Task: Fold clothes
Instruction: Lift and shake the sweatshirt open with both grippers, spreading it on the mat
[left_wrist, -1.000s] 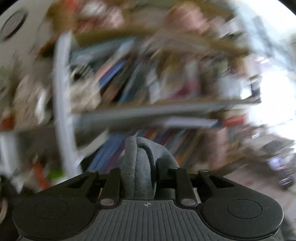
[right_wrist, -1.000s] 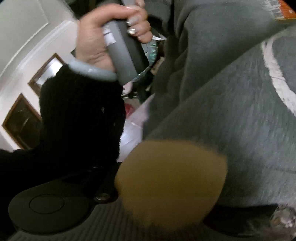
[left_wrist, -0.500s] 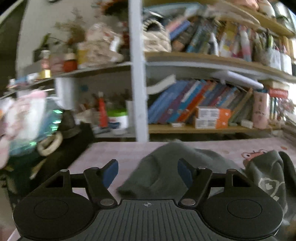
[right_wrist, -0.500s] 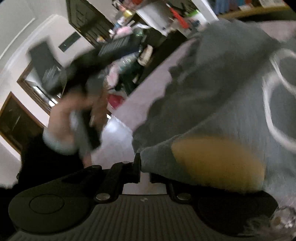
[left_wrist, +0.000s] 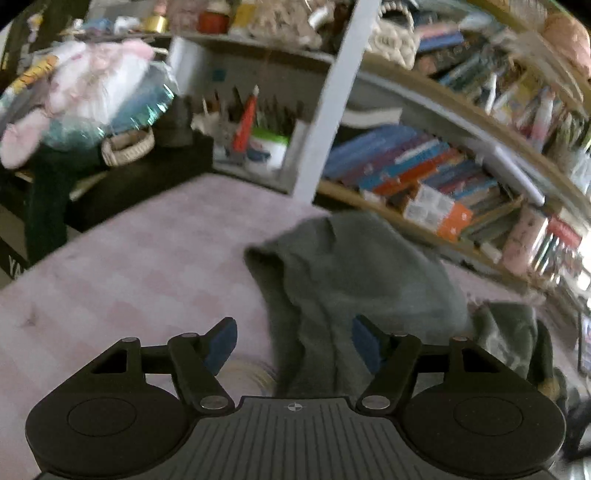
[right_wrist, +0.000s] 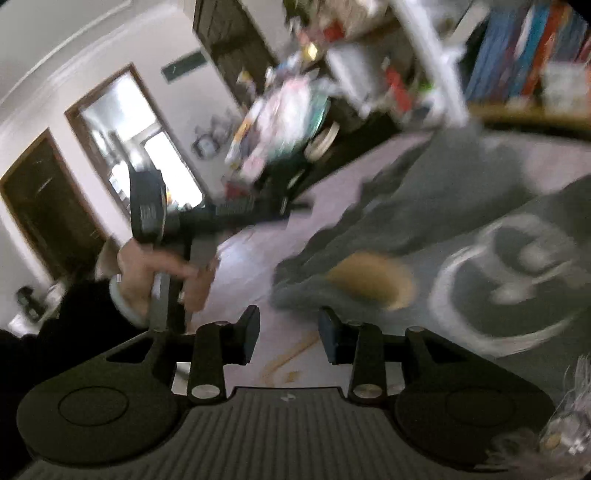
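A grey sweatshirt (left_wrist: 354, 273) lies rumpled on a pink checked bed cover (left_wrist: 140, 266). My left gripper (left_wrist: 293, 341) is open and empty just above the garment's near part. In the right wrist view the sweatshirt (right_wrist: 461, 206) shows a white round print (right_wrist: 517, 280) and a tan patch (right_wrist: 373, 280). My right gripper (right_wrist: 288, 334) is open and empty, just in front of the garment's hem. The left gripper (right_wrist: 236, 214), held in a hand, shows there at the left.
A bookshelf (left_wrist: 424, 173) with many books runs along the back of the bed. A dark side table (left_wrist: 110, 177) with a basket and plush items stands at the left. A doorway (right_wrist: 140, 147) is at the far left in the right wrist view.
Both grippers let go of the sweatshirt and opened. The garment dropped onto the bed cover. The left gripper tilted down toward the bed.
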